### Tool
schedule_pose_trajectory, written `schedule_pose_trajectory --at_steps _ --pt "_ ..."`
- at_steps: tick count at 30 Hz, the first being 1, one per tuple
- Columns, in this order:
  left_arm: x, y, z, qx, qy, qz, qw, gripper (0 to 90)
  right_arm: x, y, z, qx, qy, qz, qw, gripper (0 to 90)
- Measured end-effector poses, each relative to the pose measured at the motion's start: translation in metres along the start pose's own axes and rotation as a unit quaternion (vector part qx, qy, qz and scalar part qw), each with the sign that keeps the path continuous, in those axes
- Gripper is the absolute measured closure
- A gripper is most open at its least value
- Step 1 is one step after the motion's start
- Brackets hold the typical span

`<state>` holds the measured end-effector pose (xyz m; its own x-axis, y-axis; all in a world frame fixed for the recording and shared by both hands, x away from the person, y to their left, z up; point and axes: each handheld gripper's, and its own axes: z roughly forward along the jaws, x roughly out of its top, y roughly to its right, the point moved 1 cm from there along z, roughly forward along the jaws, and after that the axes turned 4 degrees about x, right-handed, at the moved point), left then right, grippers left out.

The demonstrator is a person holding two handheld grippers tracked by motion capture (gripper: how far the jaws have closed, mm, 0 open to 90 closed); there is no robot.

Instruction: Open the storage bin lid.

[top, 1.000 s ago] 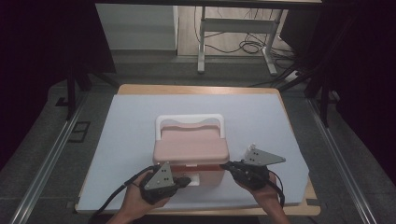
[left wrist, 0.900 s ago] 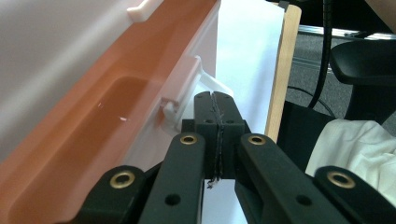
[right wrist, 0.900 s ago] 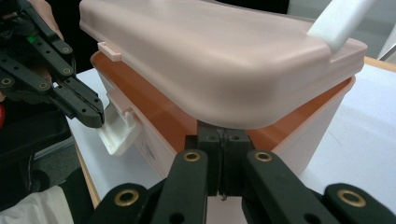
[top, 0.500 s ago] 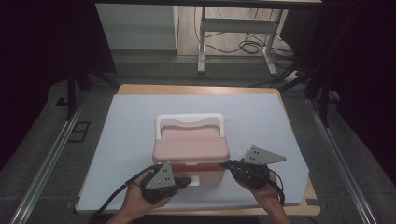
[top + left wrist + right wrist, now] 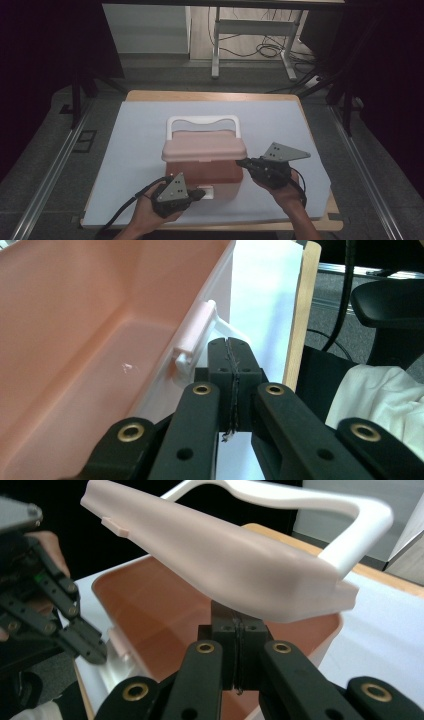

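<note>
Both pairs of jaws are pressed together with nothing pinched between them. The right gripper [image 5: 239, 625] has its closed tips tucked under the edge of the pale pink plastic lid [image 5: 225, 567], and since the earlier high views that lid has risen on the right gripper's side: it now sits tilted above the box rather than flat on it, with the salmon-pink interior showing below in the right gripper view. By my reading the lid is being pried open, and the lift is only partly done.

The left gripper [image 5: 231, 365] lies at the near front wall of the pink plastic storage box [image 5: 85, 340], its shut tips just beside the small pale latch bar [image 5: 192, 337], which sits at about eleven o'clock from them. It looks to be steadying the box while the other hand lifts.

From the high view, the box [image 5: 207, 172] stands near the middle of the white sheet-covered table [image 5: 140, 125]; the left gripper [image 5: 197, 194] is at its seven o'clock, the right gripper [image 5: 241, 162] at its three o'clock. The white looped carry handle [image 5: 202, 121] lies at twelve o'clock, on the far side.
</note>
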<state>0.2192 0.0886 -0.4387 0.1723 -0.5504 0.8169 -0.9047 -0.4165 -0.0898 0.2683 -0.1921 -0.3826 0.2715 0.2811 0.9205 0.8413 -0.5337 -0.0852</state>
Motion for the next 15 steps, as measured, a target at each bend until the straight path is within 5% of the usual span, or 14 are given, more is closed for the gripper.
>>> schedule_pose_trajectory --at_steps 15 --pt "0.0 0.0 -0.001 0.001 -0.004 0.004 1.0 90.0 0.029 0.021 0.005 0.003 0.001 0.009 1.0 89.3"
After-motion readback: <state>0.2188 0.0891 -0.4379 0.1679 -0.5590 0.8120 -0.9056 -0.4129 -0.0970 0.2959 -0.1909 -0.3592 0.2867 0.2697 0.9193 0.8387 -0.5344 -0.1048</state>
